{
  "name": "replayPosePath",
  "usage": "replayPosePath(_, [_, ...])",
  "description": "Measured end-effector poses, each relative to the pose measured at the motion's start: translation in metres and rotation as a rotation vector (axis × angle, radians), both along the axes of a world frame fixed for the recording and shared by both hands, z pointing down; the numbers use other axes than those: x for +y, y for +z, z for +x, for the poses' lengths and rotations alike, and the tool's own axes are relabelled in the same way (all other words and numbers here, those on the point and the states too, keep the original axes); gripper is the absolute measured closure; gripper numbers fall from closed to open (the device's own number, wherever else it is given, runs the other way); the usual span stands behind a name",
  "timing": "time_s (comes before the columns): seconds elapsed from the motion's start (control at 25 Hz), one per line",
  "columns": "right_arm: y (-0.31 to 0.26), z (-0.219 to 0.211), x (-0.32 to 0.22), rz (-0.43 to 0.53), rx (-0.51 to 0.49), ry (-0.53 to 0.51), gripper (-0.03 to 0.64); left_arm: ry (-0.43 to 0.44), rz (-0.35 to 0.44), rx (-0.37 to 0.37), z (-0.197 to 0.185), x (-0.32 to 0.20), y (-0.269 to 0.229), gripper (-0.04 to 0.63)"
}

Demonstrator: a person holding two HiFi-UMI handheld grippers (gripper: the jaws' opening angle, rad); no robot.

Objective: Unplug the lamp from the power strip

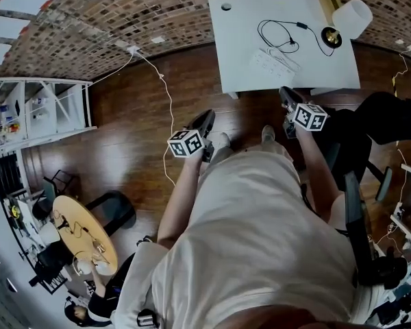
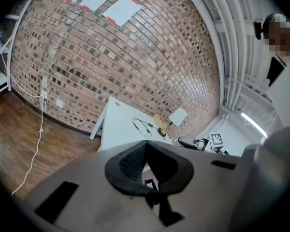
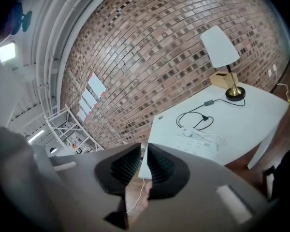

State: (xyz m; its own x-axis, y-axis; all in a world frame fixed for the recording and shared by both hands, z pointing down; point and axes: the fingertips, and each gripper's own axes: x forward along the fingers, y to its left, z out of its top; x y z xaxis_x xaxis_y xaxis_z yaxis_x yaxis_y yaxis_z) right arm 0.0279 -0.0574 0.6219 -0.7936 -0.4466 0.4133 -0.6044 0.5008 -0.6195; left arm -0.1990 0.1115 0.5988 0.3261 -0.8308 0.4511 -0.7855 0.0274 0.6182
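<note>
The left gripper point(image 2: 145, 146) has its dark pads closed tip to tip, and nothing is between them. The right gripper point(image 3: 142, 151) has its pads almost together. A thin slit shows between them with nothing in it, and they touch nothing. In the head view both grippers are held out in front of the person, the left gripper point(image 1: 207, 117) over bare floor and the right gripper point(image 1: 285, 93) at the near edge of the white table point(image 1: 240, 46).

The task's things lie on that table, far and to the right, and apart from both sets of pads. The lamp point(image 1: 348, 16) stands at the far right corner, with a white shade and a brass base. The white power strip point(image 1: 274, 64) lies flat nearer the middle of the table, toward the near edge and closest to the right gripper. The lamp's black cord point(image 1: 277, 31) loops across the tabletop between the lamp and the strip. Its plug end lies just past the strip's far side, and I cannot tell whether it sits in a socket.

The wood floor point(image 1: 130, 136) is open to the left and on the near side of the table. A brick wall point(image 1: 123, 12) closes the far side, and a thin white cable point(image 1: 168, 108) trails from it across the floor. A black chair point(image 1: 370, 136) crowds the near right.
</note>
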Motion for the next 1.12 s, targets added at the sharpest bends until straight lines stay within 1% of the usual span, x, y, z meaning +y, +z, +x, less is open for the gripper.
replayPosePath(0.08, [-0.003,-0.019,0.013,0.012,0.009,0.001,0.594,0.004,0.002,-0.002,-0.018,0.014,0.001,0.592])
replayPosePath(0.16, [-0.006,-0.037,0.027,0.03,0.018,0.006,0.609,0.023,0.002,-0.022,-0.034,0.029,0.003,0.592])
replayPosePath(0.44, [-0.01,-0.089,0.067,0.083,0.043,0.036,0.615,0.134,0.049,-0.102,-0.079,0.064,-0.002,0.592])
replayPosePath(0.6, [-0.004,-0.106,0.091,0.078,0.056,0.073,0.615,0.162,0.058,-0.104,-0.107,0.076,0.004,0.592])
replayPosePath(0.76, [0.004,-0.104,0.112,0.067,0.088,0.096,0.615,0.176,0.054,-0.079,-0.114,0.082,0.013,0.592])
replayPosePath(0.92, [0.001,-0.101,0.122,0.071,0.117,0.108,0.615,0.183,0.048,-0.046,-0.122,0.085,0.029,0.592])
replayPosePath(1.0, [-0.005,-0.099,0.122,0.083,0.134,0.101,0.615,0.167,0.044,-0.006,-0.126,0.081,0.036,0.592])
replayPosePath(1.12, [-0.01,-0.083,0.122,0.087,0.165,0.107,0.615,0.158,0.078,0.061,-0.117,0.072,0.029,0.592])
